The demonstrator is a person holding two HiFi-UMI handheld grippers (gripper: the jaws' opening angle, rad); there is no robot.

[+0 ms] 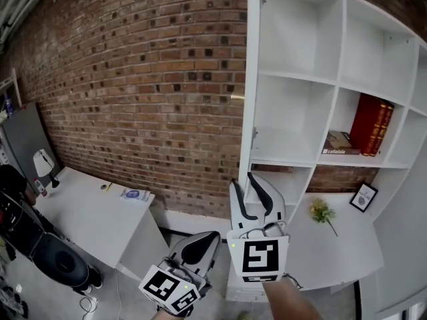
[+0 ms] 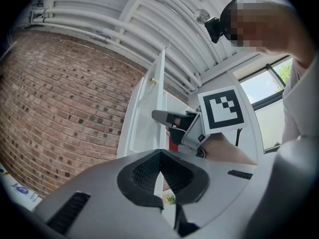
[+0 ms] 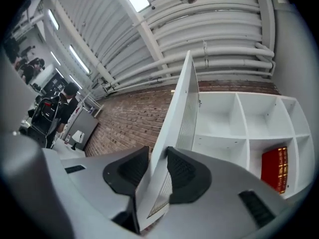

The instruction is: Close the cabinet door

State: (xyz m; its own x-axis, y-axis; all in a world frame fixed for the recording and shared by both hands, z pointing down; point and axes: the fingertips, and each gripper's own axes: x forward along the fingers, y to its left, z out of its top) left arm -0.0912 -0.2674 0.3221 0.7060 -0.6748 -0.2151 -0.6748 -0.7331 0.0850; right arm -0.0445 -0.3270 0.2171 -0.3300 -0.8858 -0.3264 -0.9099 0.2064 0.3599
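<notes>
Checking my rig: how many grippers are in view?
2. The left gripper sits low centre, fingers together; the right gripper, just above-right, has fingers flanking the cabinet door.

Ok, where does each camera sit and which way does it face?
Head view: on the person's head, looking down at brick wall and shelf cabinet; left gripper, right gripper, a forearm show.
Left gripper view: on the left gripper, looking up past its shut jaws at the cabinet door; right gripper shows.
Right gripper view: on the right gripper, facing that door's edge, held between its own jaws.
Shared: head and right gripper views both show the red books.
</notes>
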